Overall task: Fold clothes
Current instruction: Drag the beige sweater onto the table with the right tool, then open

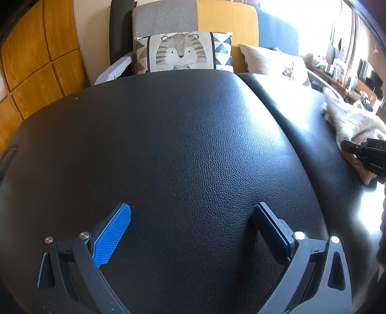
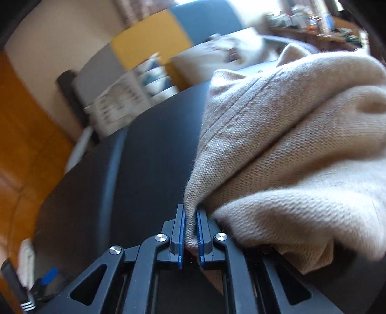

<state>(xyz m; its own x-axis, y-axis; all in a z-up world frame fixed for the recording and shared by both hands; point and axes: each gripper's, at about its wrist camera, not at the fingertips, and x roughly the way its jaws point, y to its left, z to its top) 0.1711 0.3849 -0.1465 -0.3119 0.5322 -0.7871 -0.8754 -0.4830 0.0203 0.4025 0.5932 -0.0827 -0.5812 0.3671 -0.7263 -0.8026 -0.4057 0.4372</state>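
- Black grained leather covers the wide padded seat surface (image 1: 183,145) that fills most of the left wrist view.
- The left gripper (image 1: 191,227) hangs above this surface with its two fingers spread wide, and nothing is between them.
- Its blue ribbed pads (image 1: 113,238) face inward; the one on the left shows fully, the other one only by its edge.
- Behind the leather surface stands a square cushion with a grey striped tiger picture (image 1: 182,52), leaning on a backrest of grey, yellow and blue panels (image 1: 226,17).
- A plain beige cushion (image 1: 272,61) lies to the right of the tiger cushion.
- At the far right edge, the cream knitted garment (image 1: 357,123) lies bunched on the leather, well apart from the left gripper.
- The black tip of the right gripper (image 1: 361,149) reaches into this garment.
- An orange wooden panelled wall (image 1: 31,60) is at the left.

- In the right wrist view, the right gripper (image 2: 191,229) has its fingers pressed nearly together, pinching a fold of the cream knitted garment (image 2: 289,145).
- The garment rises from the pinch and spreads to the right in thick folds, covering part of the gripper frame.
- The black leather (image 2: 144,157) shows to the left of the garment; the background here is blurred.
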